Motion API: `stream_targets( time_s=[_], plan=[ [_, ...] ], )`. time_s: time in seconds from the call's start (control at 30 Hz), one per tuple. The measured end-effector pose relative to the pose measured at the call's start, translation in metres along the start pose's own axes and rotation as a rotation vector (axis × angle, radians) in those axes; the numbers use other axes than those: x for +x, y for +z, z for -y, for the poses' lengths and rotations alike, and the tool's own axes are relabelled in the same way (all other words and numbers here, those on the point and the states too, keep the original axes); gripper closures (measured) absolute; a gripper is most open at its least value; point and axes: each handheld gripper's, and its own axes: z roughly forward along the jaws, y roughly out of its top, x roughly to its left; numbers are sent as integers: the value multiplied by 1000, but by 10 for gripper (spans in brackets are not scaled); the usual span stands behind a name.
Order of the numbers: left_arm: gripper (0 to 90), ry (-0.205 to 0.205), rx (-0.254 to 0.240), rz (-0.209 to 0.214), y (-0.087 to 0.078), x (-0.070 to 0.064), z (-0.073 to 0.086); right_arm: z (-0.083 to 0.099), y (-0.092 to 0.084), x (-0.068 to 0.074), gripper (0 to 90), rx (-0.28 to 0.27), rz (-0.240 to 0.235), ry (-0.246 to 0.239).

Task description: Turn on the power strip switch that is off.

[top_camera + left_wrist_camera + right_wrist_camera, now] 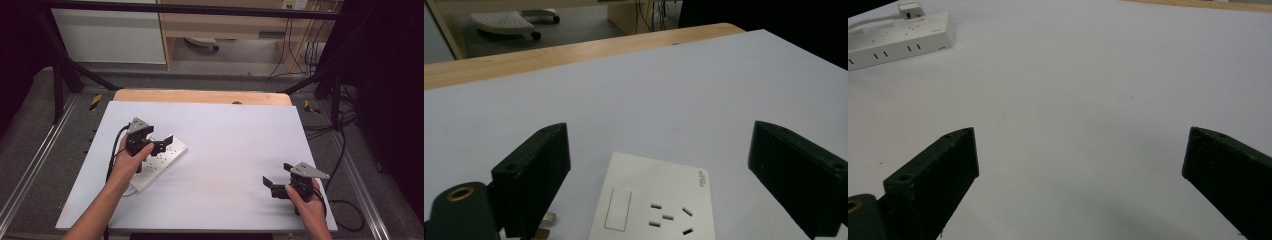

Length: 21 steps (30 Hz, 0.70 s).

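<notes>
A white power strip (159, 163) lies aslant on the left half of the white tabletop (230, 135), its cord running off toward the near left. My left gripper (161, 138) hovers over the strip's far end and is open, its jaws standing wide to either side. In the left gripper view (660, 150), the strip's end (659, 200) with a switch and a socket lies low between the jaws, untouched. My right gripper (278, 175) is open over bare table at the near right, with nothing between its fingers (1080, 150). In the right gripper view the strip (898, 37) lies far off at the upper left, with a white plug (909, 9) at its end.
A wooden table edge (200, 96) runs behind the white top. Black frame posts (60, 75) stand at the back corners, and cables (345, 150) lie on the floor to the right. Metal prongs (544, 223) show beside the left jaw.
</notes>
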Motion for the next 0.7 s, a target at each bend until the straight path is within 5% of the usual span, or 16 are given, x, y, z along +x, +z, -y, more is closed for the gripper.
stream_targets(
  time_s=[0.7],
  plan=[
    [66,17,-56,46,-35,-7,2,0,0,0,20,2,3,-2]
  ],
)
